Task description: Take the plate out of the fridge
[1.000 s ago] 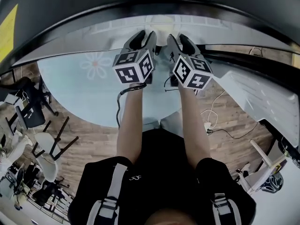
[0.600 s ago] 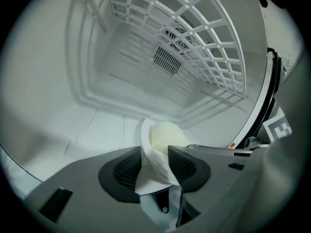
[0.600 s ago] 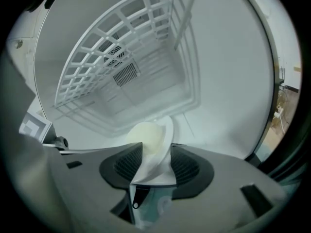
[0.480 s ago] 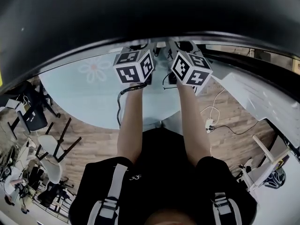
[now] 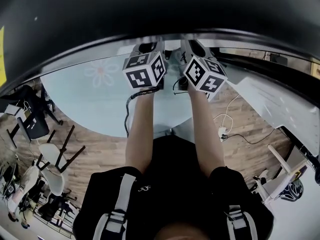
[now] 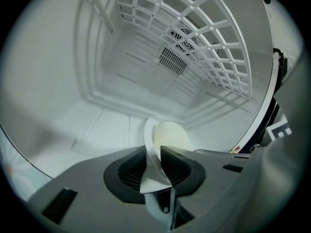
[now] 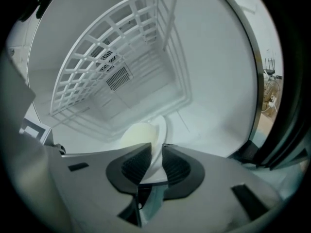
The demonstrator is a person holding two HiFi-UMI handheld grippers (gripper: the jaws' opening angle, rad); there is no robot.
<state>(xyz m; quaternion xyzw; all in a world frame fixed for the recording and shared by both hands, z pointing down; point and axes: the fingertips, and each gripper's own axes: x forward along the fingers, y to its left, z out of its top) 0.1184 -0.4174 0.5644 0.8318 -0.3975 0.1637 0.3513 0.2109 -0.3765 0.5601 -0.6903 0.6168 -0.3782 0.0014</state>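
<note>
Hand-held grippers point(image 6: 154, 153) point(image 7: 156, 150) on plate point(image 6: 171, 135); rack point(image 6: 219, 57) abv.

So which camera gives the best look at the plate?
The left gripper view: the plate appears close up, its rim and cream inside plain. The right gripper view shows the plate from the other side, slightly smaller. The head view shows none of it.

No legible text; square markers cover left cube point(image 5: 144, 71) and right cube point(image 5: 204, 75)
</note>
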